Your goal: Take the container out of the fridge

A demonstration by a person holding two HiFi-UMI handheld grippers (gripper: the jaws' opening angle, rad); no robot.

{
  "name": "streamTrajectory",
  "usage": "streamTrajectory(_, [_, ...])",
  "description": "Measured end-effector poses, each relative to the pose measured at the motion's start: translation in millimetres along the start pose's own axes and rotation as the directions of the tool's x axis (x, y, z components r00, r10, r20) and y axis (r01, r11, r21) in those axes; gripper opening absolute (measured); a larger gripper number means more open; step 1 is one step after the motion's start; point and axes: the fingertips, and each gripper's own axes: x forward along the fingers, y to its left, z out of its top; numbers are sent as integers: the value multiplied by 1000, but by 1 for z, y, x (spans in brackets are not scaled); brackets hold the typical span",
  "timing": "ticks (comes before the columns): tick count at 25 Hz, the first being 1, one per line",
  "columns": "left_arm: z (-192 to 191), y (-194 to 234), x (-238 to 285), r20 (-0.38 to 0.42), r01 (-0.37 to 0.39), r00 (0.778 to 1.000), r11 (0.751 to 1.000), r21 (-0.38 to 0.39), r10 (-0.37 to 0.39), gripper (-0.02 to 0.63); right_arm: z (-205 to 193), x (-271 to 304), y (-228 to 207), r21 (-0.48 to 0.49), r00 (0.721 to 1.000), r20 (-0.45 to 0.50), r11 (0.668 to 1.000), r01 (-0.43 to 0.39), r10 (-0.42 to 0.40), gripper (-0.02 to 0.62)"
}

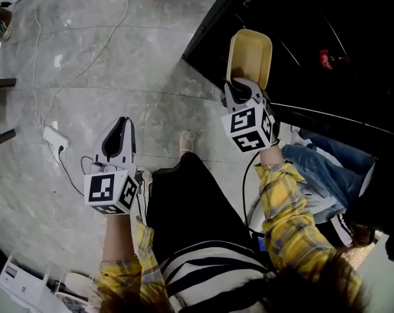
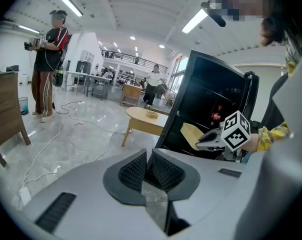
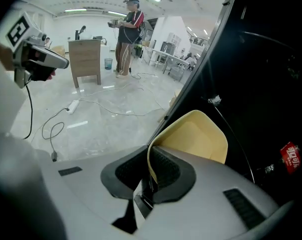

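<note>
A pale yellow container (image 1: 250, 57) hangs at the mouth of the black fridge (image 1: 327, 51). My right gripper (image 1: 241, 91) is shut on its near rim. In the right gripper view the container (image 3: 193, 136) stands open-side up with its thin wall pinched between the jaws of the right gripper (image 3: 150, 170). My left gripper (image 1: 121, 137) hangs over the marble floor, well left of the fridge, shut with nothing in it. The left gripper view shows the left gripper (image 2: 150, 169) with pads pressed together, and the container (image 2: 195, 134) far off by the fridge.
A red-labelled item (image 1: 325, 59) sits deep in the fridge. White cables and a power strip (image 1: 55, 137) lie on the floor at left. A round wooden table (image 2: 143, 120) stands beyond the fridge. A person (image 2: 48, 64) stands far left. A wooden cabinet (image 3: 84, 59) is behind.
</note>
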Motion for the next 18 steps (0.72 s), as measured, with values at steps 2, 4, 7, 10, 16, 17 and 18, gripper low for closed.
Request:
streamTrajectory(2, [3,0,-12,5,-2,1000,1000,-2,2,46,4,-15,8,10,1000,11,1000,-9,9,48])
streamTrajectory(4, [6,-3,-23,10,-3,1000,1000,-2,3,46,7,-32,16,34,1000,22,999,-18,17,48])
streamTrajectory(7, [13,-4,-38,24,-5,1000,1000,-4,5,46,13,-55,29,55,999,41,998,-28,25,48])
streamTrajectory(10, [20,-1,-52,37,-9,999,1000,-4,10,46,21,-74,43,58,998,57,998,-38,34,48])
streamTrajectory(16, [35,5,-76,46,-26,999,999,19,25,46,38,-101,56,104,993,98,992,-71,61,48])
streamTrajectory(17, [37,5,-79,45,-28,999,999,26,26,46,41,-104,57,118,992,107,990,-79,67,48])
streamTrajectory(18, [38,6,-82,43,-30,999,999,32,29,46,43,-108,59,136,991,116,987,-90,74,48])
